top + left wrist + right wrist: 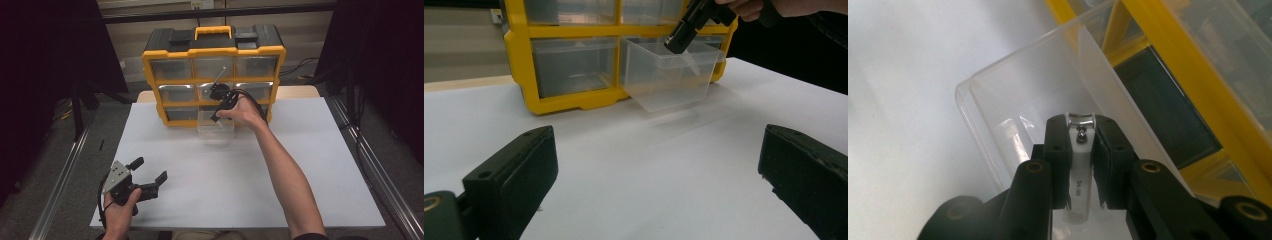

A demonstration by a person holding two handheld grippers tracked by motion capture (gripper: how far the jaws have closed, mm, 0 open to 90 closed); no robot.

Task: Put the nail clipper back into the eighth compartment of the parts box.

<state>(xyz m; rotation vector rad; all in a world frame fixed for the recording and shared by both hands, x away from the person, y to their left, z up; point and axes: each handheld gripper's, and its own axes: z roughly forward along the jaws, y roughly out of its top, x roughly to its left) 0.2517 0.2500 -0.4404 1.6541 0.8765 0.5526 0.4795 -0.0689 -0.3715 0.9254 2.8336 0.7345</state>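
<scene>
Clamping a small, stiff, slick nail clipper [1079,165] by its flat sides, right gripper [1081,131] hovering over the pulled-out clear drawer [1013,100] at the organizer's [150,57] six o'clock, left gripper [148,176] resting spread wide, holding nothing.
</scene>
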